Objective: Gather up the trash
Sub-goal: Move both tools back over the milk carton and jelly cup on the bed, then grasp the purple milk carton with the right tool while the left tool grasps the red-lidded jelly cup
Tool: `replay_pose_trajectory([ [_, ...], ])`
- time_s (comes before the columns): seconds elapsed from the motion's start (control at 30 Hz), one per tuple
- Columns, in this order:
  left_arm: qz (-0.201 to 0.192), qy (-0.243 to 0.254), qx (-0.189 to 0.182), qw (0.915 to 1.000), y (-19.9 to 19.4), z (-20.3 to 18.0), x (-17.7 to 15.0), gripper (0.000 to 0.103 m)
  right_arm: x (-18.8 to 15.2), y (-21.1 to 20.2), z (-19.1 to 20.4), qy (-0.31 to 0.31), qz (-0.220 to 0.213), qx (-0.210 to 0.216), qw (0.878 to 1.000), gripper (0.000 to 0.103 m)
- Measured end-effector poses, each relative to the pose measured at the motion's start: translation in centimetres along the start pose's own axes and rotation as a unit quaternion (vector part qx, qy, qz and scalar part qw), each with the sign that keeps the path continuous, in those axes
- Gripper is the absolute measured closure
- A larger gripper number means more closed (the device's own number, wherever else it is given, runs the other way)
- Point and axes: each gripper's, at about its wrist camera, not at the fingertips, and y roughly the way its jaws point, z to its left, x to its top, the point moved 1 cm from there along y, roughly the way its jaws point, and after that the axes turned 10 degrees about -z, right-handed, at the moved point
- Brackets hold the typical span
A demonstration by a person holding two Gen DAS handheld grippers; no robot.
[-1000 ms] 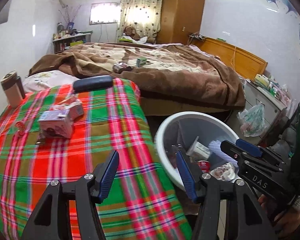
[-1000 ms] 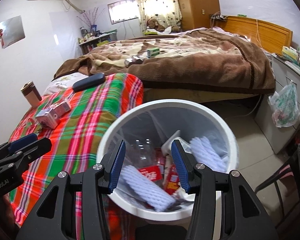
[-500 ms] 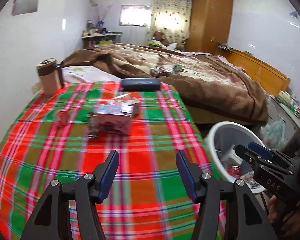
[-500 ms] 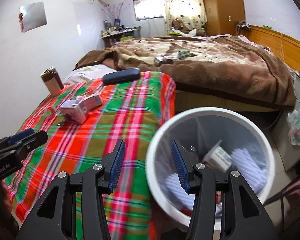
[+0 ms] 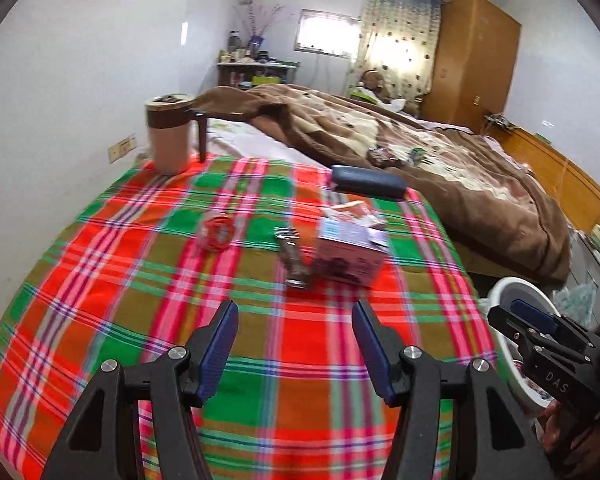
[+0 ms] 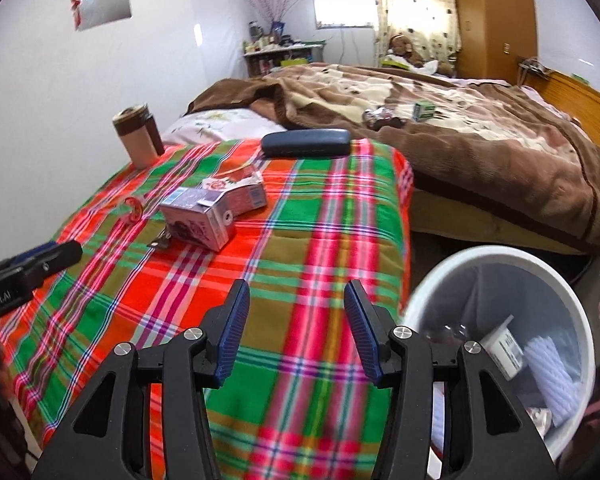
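The purple-and-white cardboard drink carton [image 5: 350, 250] lies on its side mid-way across the plaid-covered table [image 5: 140, 280]. It looks light and crushable, best pinched across its flat sides. The left gripper [image 5: 294, 344] tilts downward, fingers spread and empty; the right gripper [image 6: 296, 330], also empty, is opening beside the white bin [image 6: 440, 268].

Lying on the plaid cloth [image 6: 300, 240]: two cartons [image 6: 204, 220] side by side, case [image 6: 306, 143] behind; bin [image 6: 500, 260] standing right.
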Motion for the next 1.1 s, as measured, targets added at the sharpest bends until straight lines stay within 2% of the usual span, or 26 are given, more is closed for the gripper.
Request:
replay_pose_trajectory([
  [0.33, 0.008, -0.016, 0.025, 0.9995, 2.4, 3.9, 1.6, 0.044, 2.3, 3.0, 2.7, -0.013, -0.001, 0.056, 0.998, 0.051],
  [0.57, 0.028, -0.015, 0.039, 0.9987, 6.1, 6.0, 2.5, 0.044, 3.8, 6.2, 4.6, -0.039, 0.004, 0.088, 0.995, 0.051],
  [0.87, 0.053, -0.026, 0.037, 0.9976, 10.3, 7.8, 3.0, 0.044, 4.8, 9.4, 6.3, -0.074, 0.012, 0.123, 0.990, 0.050],
  [1.1, 0.060, -0.011, 0.046, 0.9971, 12.6, 7.6, 3.6, 0.042, 5.5, 10.6, 6.8, -0.080, 0.020, 0.156, 0.984, 0.050],
])
